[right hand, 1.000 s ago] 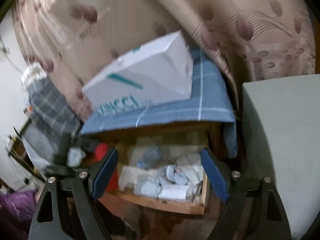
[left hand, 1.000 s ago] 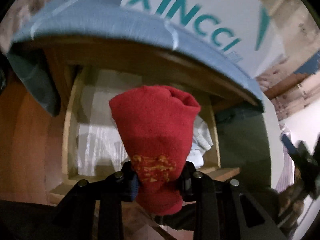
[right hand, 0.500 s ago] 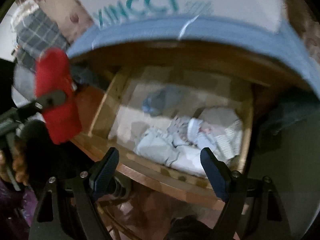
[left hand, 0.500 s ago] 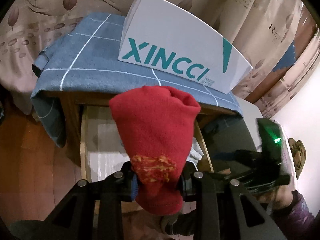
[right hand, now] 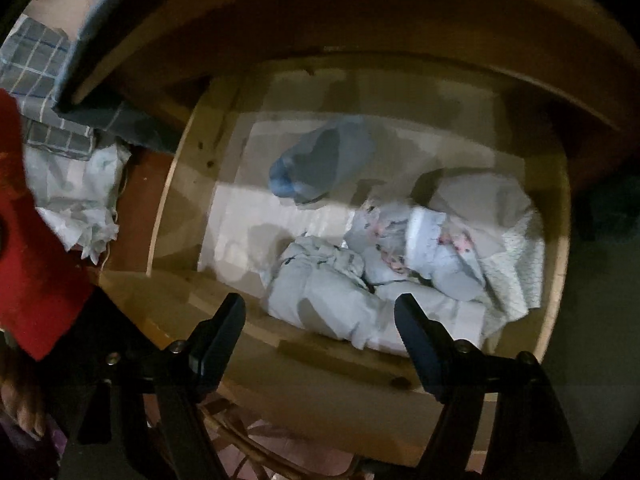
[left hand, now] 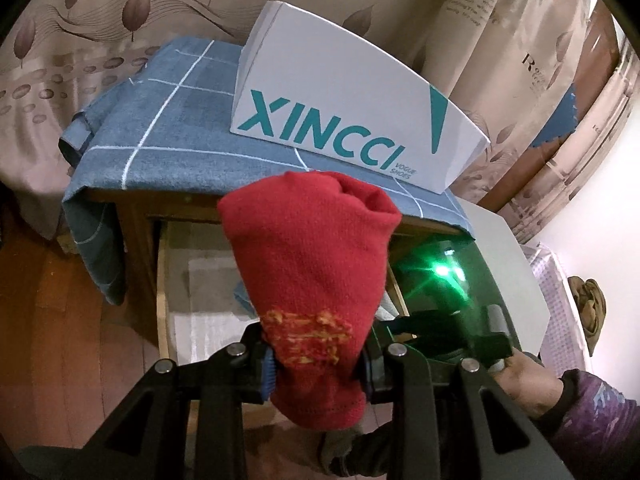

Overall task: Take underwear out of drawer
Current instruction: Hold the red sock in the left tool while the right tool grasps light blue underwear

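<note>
My left gripper (left hand: 316,364) is shut on a red piece of underwear (left hand: 312,264) with a yellow pattern and holds it up in front of the open wooden drawer (left hand: 162,300). The red piece also shows at the left edge of the right wrist view (right hand: 28,248). My right gripper (right hand: 320,324) is open and empty, just above the drawer's front rim (right hand: 344,364). Inside the drawer lie a pale grey folded piece (right hand: 320,292), a flowered pale piece (right hand: 420,244) and a blue piece (right hand: 320,164).
A blue checked cloth (left hand: 168,120) covers the cabinet top, with a white XINCCI shoe box (left hand: 352,108) on it. A grey-white surface (left hand: 504,264) stands right of the cabinet. White crumpled fabric (right hand: 76,196) lies left of the drawer. Curtains hang behind.
My left gripper has pulled back and up from the drawer with the red piece. My right gripper has moved down close over the open drawer.
</note>
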{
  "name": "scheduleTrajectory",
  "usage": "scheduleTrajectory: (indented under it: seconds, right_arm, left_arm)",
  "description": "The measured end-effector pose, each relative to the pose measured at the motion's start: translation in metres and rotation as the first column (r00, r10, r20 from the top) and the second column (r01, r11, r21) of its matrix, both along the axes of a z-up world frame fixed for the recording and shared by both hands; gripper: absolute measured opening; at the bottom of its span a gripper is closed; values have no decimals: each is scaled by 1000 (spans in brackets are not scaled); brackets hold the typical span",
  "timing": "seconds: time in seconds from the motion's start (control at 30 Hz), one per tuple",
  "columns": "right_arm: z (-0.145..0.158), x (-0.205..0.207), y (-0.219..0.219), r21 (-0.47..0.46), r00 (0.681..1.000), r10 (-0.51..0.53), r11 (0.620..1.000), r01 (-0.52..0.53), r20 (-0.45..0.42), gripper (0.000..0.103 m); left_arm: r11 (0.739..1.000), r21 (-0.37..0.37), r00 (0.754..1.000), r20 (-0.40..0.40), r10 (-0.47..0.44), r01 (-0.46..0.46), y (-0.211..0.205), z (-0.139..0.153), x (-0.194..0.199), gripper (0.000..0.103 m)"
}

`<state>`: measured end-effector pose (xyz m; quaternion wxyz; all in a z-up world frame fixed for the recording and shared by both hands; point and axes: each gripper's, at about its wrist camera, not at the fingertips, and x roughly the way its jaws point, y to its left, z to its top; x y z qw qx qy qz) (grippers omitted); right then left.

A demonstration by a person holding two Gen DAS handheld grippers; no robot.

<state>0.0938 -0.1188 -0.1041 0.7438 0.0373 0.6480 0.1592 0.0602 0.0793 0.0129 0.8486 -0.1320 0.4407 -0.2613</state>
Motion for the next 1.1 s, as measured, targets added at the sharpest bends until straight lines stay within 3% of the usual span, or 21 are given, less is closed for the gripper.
scheduleTrajectory:
  seconds: [0.4, 0.5, 0.6, 0.73, 0.77, 0.8, 0.93, 1.1]
  right_arm:
    - [-41, 21, 34, -157, 990, 40, 986, -61, -135, 74]
    - [-55, 23, 39, -168, 978, 38, 983, -73, -204, 75]
    - [-61, 25, 46, -166, 974, 48, 982, -86, -221, 80]
    - [-75, 28, 50, -186, 964, 57, 976, -108, -259, 77]
    - [-78, 28, 52, -197, 963, 65, 973, -119, -260, 72]
    - [-80, 28, 54, -215, 964, 85, 966, -142, -253, 60]
    - [-71, 25, 59, -196, 971, 145, 964, -182, -189, 44]
    - [-34, 14, 35, -185, 989, 147, 971, -151, -34, 39]
  left_arm:
    - [1000, -10, 1000, 2, 2, -2, 6, 2, -1, 32]
    - [1000, 0, 1000, 7, -4, 4, 5, 2, -2, 32]
    - [1000, 0, 1000, 0, -7, 7, 6, 1, -2, 33]
    - [1000, -7, 1000, -10, -1, 1, 8, 0, -1, 33]
    - [1000, -7, 1000, -11, 0, -1, 8, -1, -1, 33]
    - [1000, -6, 1000, -11, 0, 0, 8, -1, -1, 33]
    - [1000, 0, 1000, -10, 5, -5, 9, -1, 0, 34]
    - [1000, -9, 1000, -4, 19, -19, 13, 0, -2, 34]
